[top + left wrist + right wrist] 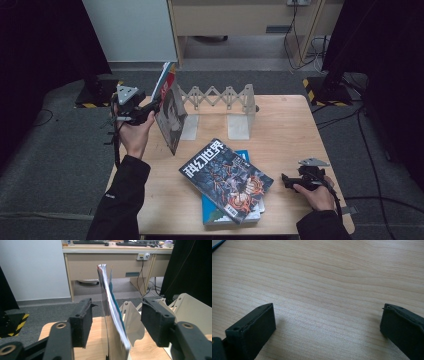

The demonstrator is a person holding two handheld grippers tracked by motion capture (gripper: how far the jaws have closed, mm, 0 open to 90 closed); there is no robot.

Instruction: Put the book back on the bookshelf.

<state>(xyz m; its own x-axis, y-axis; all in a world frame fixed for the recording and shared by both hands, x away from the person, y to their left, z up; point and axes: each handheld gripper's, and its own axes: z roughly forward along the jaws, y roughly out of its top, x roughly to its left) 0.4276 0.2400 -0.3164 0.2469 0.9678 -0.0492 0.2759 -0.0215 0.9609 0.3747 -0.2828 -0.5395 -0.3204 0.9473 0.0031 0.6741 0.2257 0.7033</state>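
Note:
A thin magazine [170, 112] stands on edge at the table's back left, leaning beside the left end plate of a white accordion book rack [220, 97]. My left gripper [152, 107] is level with it and open. In the left gripper view the magazine's edge [110, 307] rises between the two jaws with a gap on each side, and the pads [83, 322] do not touch it. The rack's plate [132, 320] shows just behind. My right gripper [286, 180] rests at the table's front right, open [328, 322] over bare wood with nothing between its fingers.
A dark comic magazine [227, 177] lies flat near the front middle on top of a blue book [215, 212]. The wooden table [285, 130] ends close behind the rack. Beyond it are grey carpet, a desk and cables.

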